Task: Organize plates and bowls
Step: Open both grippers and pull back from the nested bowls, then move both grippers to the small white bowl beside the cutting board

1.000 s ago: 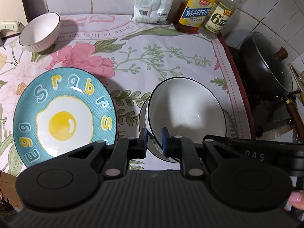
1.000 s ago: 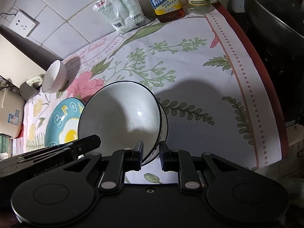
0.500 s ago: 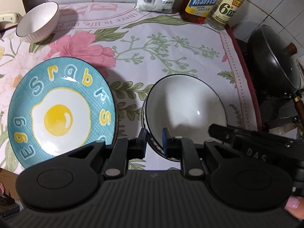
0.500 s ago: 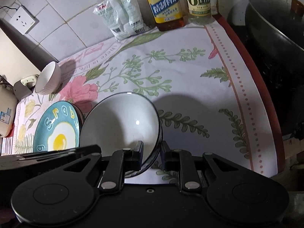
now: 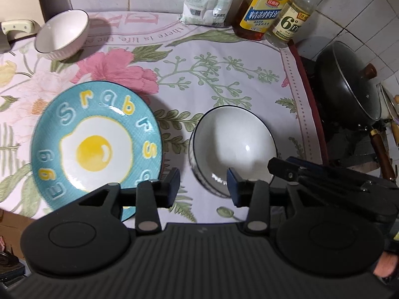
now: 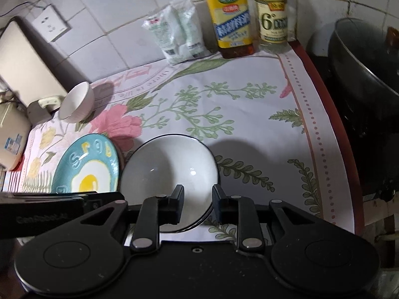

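On the flowered tablecloth (image 5: 224, 57) in front of you, a large white bowl (image 5: 234, 147) sits upright near the near edge. It is glossy white inside, with a thin dark line around its rim and a speckled dark pattern on its outer wall. A second dark rim shows just under it on its left side in the left wrist view, so it may be nested in another bowl; you cannot tell for sure.

Your left gripper (image 5: 203, 184) is at the bowl's near left rim. Its jaws are opening, and the rim lies between them, but neither pad presses on it. Your right gripper (image 6: 198, 201) is at the near right rim. Its jaws are also opening, with the rim in the gap and both pads apart from it.

Just left of the bowl lies a round teal plate (image 5: 97, 147) with a dark edge. A fried egg with a yellow yolk is painted at its centre, and raised pale and yellow letters circle it.

Far left, near the tiled wall, a small white ribbed bowl (image 5: 62, 35) with a dark rim leans tilted. Along the far wall stand a white packet (image 5: 209, 0), a yellow-labelled oil bottle (image 5: 264, 12) and a clear bottle (image 5: 291, 22). To the right is a dark lidded wok (image 5: 349, 87).
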Demonstrator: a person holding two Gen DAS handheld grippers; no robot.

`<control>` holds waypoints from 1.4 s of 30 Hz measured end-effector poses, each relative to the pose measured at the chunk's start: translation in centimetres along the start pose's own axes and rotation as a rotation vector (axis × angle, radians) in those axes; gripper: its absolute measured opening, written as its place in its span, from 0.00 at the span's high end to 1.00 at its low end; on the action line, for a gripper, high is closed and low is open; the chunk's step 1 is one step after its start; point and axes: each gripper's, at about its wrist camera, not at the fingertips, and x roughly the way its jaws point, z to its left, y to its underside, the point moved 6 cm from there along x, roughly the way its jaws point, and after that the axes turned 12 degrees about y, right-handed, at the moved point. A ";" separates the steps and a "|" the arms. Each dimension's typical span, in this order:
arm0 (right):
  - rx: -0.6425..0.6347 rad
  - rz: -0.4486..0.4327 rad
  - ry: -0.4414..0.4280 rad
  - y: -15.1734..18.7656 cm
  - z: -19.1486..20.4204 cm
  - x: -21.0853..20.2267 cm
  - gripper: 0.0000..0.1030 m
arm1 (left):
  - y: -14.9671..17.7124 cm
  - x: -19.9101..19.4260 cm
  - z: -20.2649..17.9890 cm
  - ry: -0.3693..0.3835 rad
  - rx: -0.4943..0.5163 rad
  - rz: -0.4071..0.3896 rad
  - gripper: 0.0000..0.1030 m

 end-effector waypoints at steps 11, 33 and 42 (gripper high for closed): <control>-0.042 -0.069 -0.055 0.1 2.6 -5.6 0.59 | 1.3 -7.9 0.4 0.006 0.016 -0.036 0.55; -0.115 -0.122 -0.171 -3.6 9.7 -11.3 0.37 | 0.5 -17.9 8.0 -0.120 -0.086 -0.226 0.48; -0.214 -0.130 -0.227 -8.2 14.4 -8.8 0.37 | -4.3 -18.0 11.5 -0.145 -0.120 -0.271 0.45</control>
